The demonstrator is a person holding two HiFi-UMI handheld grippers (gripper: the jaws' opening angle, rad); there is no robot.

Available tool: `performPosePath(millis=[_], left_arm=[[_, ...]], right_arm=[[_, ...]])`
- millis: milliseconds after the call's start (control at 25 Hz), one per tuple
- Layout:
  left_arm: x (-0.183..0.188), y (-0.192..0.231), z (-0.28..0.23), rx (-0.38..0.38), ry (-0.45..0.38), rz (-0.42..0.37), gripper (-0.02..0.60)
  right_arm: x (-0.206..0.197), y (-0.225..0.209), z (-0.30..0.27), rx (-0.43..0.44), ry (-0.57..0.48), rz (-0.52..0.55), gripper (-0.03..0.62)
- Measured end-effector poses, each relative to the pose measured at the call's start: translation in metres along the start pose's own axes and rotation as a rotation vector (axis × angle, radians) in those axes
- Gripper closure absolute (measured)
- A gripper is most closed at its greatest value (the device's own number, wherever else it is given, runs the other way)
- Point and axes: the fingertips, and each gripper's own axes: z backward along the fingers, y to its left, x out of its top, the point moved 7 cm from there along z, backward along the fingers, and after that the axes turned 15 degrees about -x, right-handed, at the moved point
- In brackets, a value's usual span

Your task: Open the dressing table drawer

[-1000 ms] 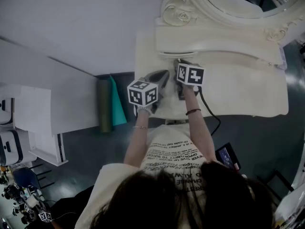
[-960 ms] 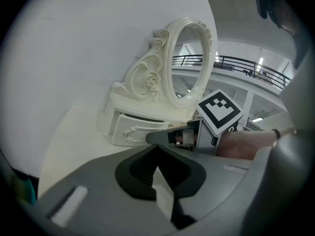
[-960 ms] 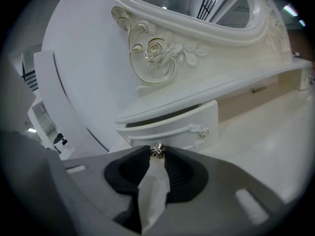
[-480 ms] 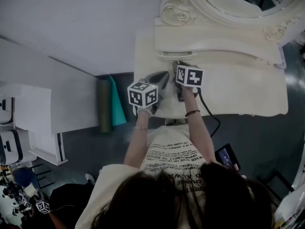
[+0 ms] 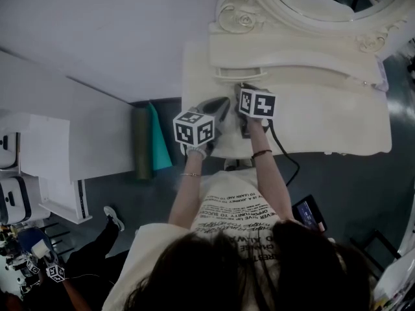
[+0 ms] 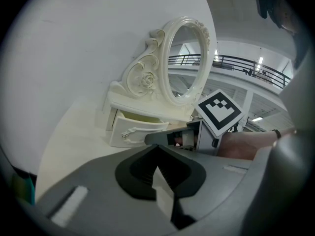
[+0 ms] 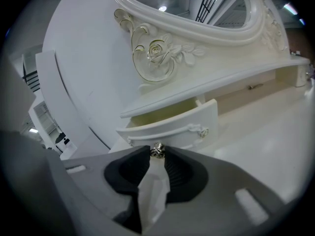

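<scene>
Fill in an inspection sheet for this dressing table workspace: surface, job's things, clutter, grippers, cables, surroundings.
Surface: cream dressing table top.
Job's things: small drawer partly pulled out, metal knob at its front.
Clutter: nothing seen.
Grippers: right gripper shut on the knob; left gripper shut, empty, held beside it.
Cables: black cable trails from the right gripper off the table's front edge.
Surroundings: oval mirror behind; teal roll on the floor.

Cream printed T-shirt [image 5: 237, 206]; grey left claw [image 6: 157, 149] and right claw [image 7: 157, 154] carry black-and-white marker cubes [image 5: 194, 127].
</scene>
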Motion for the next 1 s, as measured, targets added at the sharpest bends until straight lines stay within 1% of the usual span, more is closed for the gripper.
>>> performPosePath(millis=[1000], left_arm=[[-0.008, -0.014, 0.009, -0.022, 0.002, -0.011, 0.584]], right_arm=[[-0.017, -0.002, 0.016, -0.021, -0.003, -0.013, 0.493]])
